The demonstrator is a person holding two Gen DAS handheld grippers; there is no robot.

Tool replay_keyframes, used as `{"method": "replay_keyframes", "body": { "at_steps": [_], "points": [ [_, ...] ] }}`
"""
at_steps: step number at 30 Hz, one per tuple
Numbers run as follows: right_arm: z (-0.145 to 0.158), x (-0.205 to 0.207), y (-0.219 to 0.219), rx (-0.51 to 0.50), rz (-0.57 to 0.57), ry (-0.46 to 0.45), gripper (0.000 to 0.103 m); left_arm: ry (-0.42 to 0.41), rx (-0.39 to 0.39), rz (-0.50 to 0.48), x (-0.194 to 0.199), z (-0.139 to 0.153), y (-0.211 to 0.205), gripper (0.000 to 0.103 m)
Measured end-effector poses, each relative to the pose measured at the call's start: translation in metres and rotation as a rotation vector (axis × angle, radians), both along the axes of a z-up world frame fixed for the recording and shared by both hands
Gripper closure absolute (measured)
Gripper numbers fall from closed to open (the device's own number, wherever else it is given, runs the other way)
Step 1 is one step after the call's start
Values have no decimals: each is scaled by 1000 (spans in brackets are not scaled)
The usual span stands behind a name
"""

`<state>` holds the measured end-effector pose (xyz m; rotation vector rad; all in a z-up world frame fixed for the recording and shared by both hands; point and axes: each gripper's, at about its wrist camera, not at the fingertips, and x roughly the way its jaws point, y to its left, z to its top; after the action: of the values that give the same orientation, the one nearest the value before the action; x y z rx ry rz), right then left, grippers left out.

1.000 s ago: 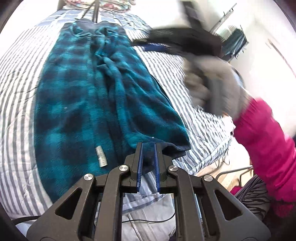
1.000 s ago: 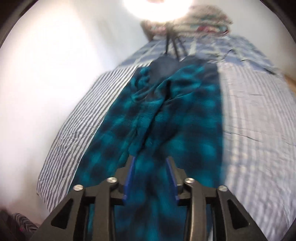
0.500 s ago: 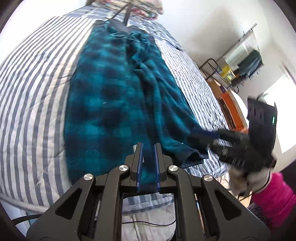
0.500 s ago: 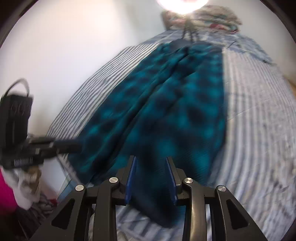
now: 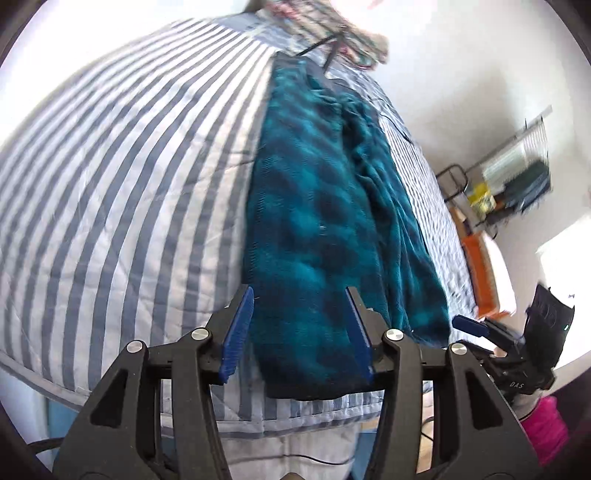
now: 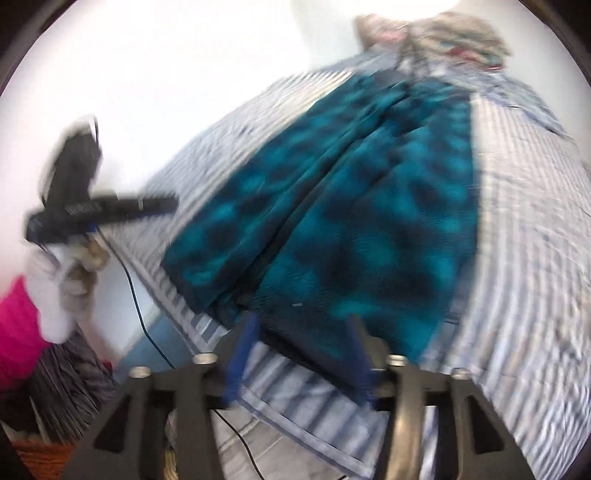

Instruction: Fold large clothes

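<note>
Across most of both views spreads a bed (image 5: 122, 177) with a blue-and-white striped cover, and on it lies the garment (image 5: 325, 206), a teal and dark plaid fleece piece. It is laid out long and narrow, its long axis running from the near edge of the bed away toward the far end, where a heap of patterned cloth (image 5: 328, 33) sits. Its near hem hangs just over the bed's edge. A lengthwise fold or ridge runs down it.

Beside the bed on the right, in the left wrist view, stand a rack (image 5: 517, 177) holding blurred items and something orange (image 5: 476, 266) on the floor. A thin black cable (image 6: 147, 317) trails below the bed's near edge.

A pink sleeve (image 6: 18, 325) and a pale glove (image 6: 62, 295) show at the left gripper's handle. The right gripper's body carries the letters "DAS"; other print is too blurred to read.

Left gripper (image 5: 301, 325): jaws opening, apart, framing the near hem without pressing it. Right gripper (image 6: 303, 350): jaws opening, apart, over the near hem, nothing pinched.
</note>
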<state>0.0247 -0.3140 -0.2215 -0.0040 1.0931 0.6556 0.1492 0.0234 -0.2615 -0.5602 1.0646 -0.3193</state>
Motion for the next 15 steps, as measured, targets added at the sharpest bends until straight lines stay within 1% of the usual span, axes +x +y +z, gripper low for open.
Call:
{"method": "replay_keyframes", "body": {
  "at_steps": [3, 4, 5, 6, 8, 9, 11, 15],
  "points": [
    [2, -1, -44, 24, -108, 7, 40, 66, -79, 18, 0, -19, 11, 53],
    [-2, 2, -58, 38, -152, 23, 36, 93, -107, 19, -1, -26, 13, 53],
    [-8, 5, -69, 64, -197, 48, 33, 116, -132, 20, -1, -32, 13, 53],
    [-12, 8, -77, 87, -224, 75, 32, 144, -171, 20, -1, -39, 13, 53],
    [-31, 14, -96, 191, -277, 168, 32, 169, -228, 13, -1, -45, 12, 53],
    [-38, 15, -98, 227, -283, 197, 32, 173, -240, 8, -2, -46, 10, 53],
    [-51, 18, -100, 297, -291, 247, 32, 172, -233, -1, -4, -47, 4, 53],
    [-72, 21, -89, 298, -274, 286, 35, 187, -245, -10, -5, -53, -4, 53]
  ]
}}
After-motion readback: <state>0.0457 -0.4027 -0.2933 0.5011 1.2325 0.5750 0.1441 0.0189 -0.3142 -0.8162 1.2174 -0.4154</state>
